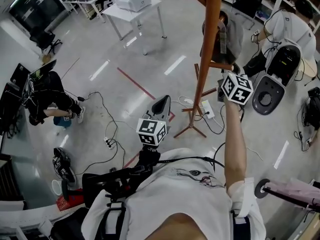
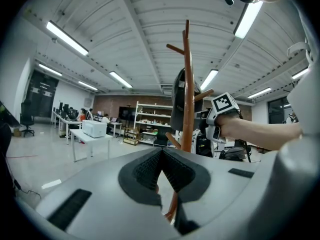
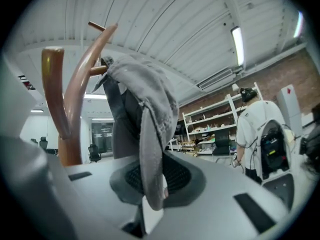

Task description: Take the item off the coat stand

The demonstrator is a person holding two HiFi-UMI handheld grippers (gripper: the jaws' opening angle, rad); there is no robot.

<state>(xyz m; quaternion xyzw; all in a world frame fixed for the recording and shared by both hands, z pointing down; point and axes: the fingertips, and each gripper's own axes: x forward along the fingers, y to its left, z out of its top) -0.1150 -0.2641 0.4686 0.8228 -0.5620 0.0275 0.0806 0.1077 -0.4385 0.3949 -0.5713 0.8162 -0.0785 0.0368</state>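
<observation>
A brown wooden coat stand rises in front of me, and a grey cloth item hangs from one of its pegs. In the right gripper view the grey item drapes down off a curved peg, and my right gripper is shut on its hanging strip. The left gripper view shows the stand, the item and the right gripper raised beside it. My left gripper is held low in front of my chest, shut with nothing in it.
The stand's feet rest on the grey floor among cables and a power strip. A white table with a box stands at the back. A person with a backpack is at the right, another at the left.
</observation>
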